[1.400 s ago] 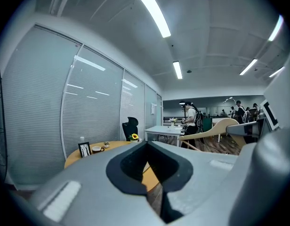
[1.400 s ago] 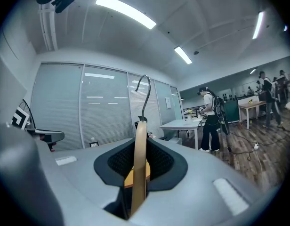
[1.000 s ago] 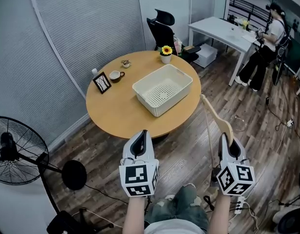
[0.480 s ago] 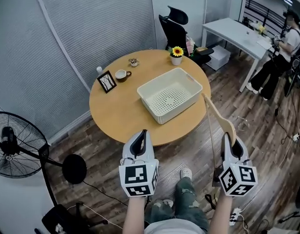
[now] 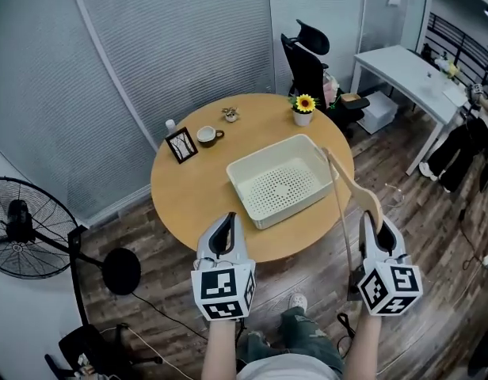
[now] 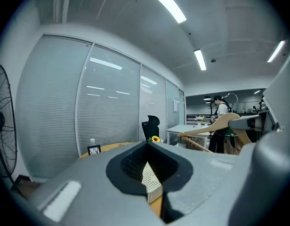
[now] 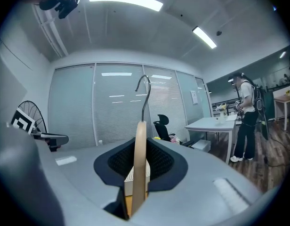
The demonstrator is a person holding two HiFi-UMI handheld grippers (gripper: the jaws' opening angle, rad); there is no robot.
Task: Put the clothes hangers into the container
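The right gripper (image 5: pixel 372 218) clamps the pale wooden clothes hanger (image 5: pixel 347 182) by one end, so it reaches toward the cream perforated plastic basket (image 5: pixel 268 155); the left gripper (image 5: pixel 226 218), closed and empty, hangs short of the basket.

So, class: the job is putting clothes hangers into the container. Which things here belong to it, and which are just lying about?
Belongs to the job: wooden hanger, gripped in the right claw; cream perforated container on the round table.

Just lying about: picture frame, cup, sunflower pot, floor fan, office chair.
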